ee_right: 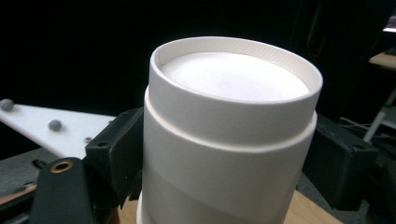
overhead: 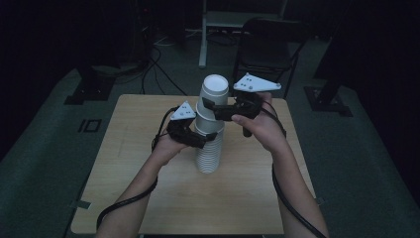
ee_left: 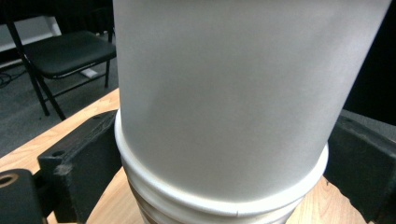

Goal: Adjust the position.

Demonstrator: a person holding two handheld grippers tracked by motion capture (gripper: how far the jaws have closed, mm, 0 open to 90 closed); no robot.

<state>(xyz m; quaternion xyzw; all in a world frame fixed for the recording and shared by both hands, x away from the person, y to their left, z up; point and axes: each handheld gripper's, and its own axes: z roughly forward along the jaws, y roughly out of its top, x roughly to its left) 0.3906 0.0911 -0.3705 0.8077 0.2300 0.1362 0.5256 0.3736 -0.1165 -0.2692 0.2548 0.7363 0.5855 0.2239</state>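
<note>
Top cup, frame centre, sits clamped in the right gripper; left gripper pins the stack. Lift straight up.

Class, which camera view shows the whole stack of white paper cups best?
The high view: the stack of cups shows from table to top there. The left gripper view shows a close-up of nested rims; the right gripper view, its upturned top.

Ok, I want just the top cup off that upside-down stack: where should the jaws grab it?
On the top cup, grip its side wall just above the next cup's rim, one jaw each side, coming in level. The round, tapered wall gives two opposite faces, and the left gripper can steady the stack below.
</note>
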